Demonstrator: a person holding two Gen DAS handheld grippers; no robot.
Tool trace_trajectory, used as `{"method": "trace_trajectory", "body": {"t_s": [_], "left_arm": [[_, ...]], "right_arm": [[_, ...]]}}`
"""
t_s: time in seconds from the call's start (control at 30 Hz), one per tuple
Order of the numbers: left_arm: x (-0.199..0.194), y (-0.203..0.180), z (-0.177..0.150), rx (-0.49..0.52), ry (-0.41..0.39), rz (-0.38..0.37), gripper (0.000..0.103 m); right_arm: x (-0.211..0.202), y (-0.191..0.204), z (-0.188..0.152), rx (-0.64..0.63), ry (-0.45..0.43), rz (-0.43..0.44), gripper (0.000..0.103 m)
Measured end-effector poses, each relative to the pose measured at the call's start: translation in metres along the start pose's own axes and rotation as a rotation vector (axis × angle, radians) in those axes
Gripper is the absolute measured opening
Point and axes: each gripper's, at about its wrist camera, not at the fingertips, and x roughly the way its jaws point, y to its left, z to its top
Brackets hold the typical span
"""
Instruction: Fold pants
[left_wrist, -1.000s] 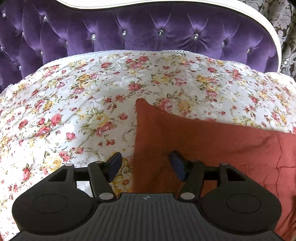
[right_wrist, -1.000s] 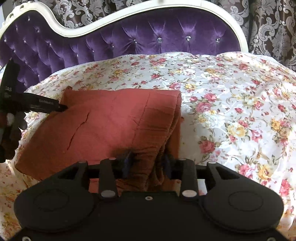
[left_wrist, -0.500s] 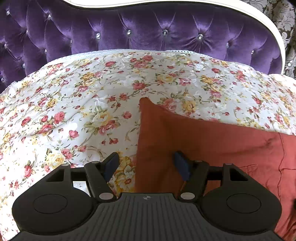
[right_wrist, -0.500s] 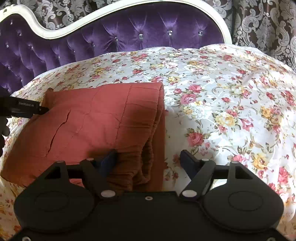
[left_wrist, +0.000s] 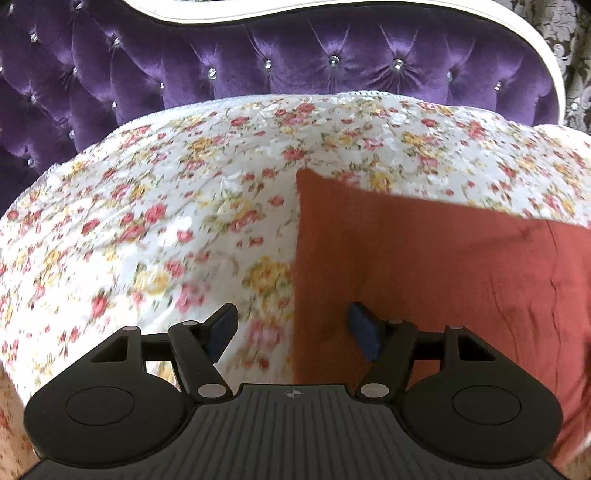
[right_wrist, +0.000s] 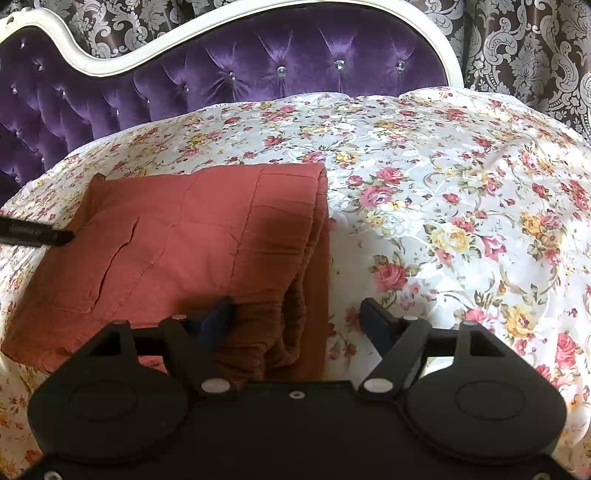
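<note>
The rust-red pants (right_wrist: 192, 236) lie folded into a flat rectangle on the floral bedspread (right_wrist: 443, 192). Their layered folded edge faces right in the right wrist view. My right gripper (right_wrist: 295, 317) is open and empty, with its jaws on either side of that right edge near the front corner. In the left wrist view the pants (left_wrist: 424, 258) fill the right half. My left gripper (left_wrist: 291, 325) is open and empty over the pants' left edge. One left fingertip (right_wrist: 55, 236) shows at the pants' left side in the right wrist view.
A purple tufted headboard (right_wrist: 258, 70) with a white frame stands behind the bed. Patterned curtains (right_wrist: 524, 48) hang at the back right. The bedspread (left_wrist: 147, 221) extends left and right of the pants.
My right gripper opened and let go of the pants' folded edge, then shifted slightly. The left gripper stayed open and moved a little along the left edge.
</note>
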Motion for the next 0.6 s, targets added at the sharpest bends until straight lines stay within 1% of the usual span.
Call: {"method": "trace_trajectory", "body": {"t_s": [0.17,0.3,0.5,0.57,0.6], "left_arm": [[-0.02,0.003,-0.034,0.009,-0.022,-0.015,0.065],[-0.033,0.007,-0.056,-0.026,-0.027,-0.057,0.066],[-0.029,0.01,-0.058,-0.083,-0.009,-0.069,0.067],[-0.027,0.011,-0.057,-0.086,-0.004,-0.064,0.07],[-0.026,0.012,-0.058,-0.085,-0.003,-0.062,0.072]], "right_arm": [[0.0,0.0,0.0,0.001,0.0,-0.001,0.076],[0.0,0.0,0.0,0.001,-0.001,-0.001,0.076],[0.0,0.0,0.0,0.005,-0.002,0.003,0.076],[0.0,0.0,0.0,0.001,-0.001,0.009,0.077],[-0.001,-0.001,0.001,0.001,-0.001,0.019,0.074]]}}
